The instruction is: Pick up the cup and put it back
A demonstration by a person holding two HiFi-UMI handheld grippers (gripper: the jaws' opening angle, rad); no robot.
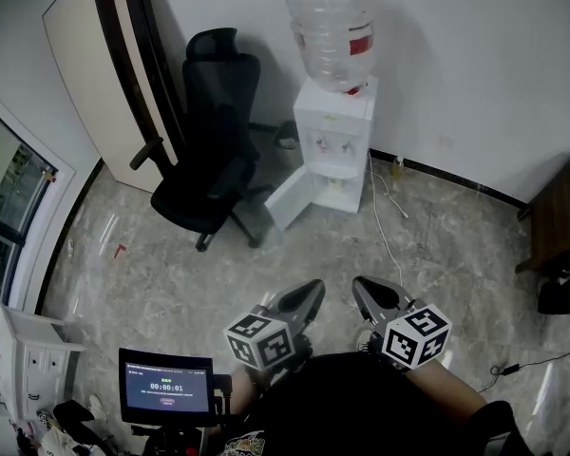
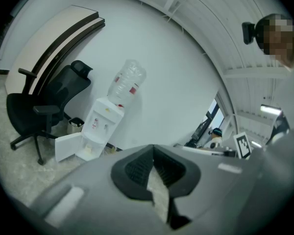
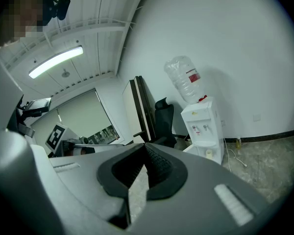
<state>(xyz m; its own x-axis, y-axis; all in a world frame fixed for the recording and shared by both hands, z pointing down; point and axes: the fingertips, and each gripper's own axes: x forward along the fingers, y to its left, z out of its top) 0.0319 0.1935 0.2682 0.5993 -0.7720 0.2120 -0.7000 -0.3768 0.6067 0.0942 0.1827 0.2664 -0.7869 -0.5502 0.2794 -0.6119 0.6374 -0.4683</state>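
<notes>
A small pale cup (image 1: 338,186) stands in the open lower compartment of a white water dispenser (image 1: 334,122) against the far wall; it also shows in the left gripper view (image 2: 88,150) and the right gripper view (image 3: 208,153). My left gripper (image 1: 315,289) and right gripper (image 1: 359,287) are held side by side close to my body, well short of the dispenser and pointing toward it. Both are shut with nothing between the pads (image 2: 146,168) (image 3: 154,168). A clear water bottle (image 1: 331,27) sits upside down on top of the dispenser.
The dispenser's white door (image 1: 290,198) hangs open to the left. A black office chair (image 1: 209,160) stands left of it. Cables (image 1: 385,218) trail on the marble floor to its right. A dark table (image 1: 559,224) is at the right edge, a small screen (image 1: 166,386) at bottom left.
</notes>
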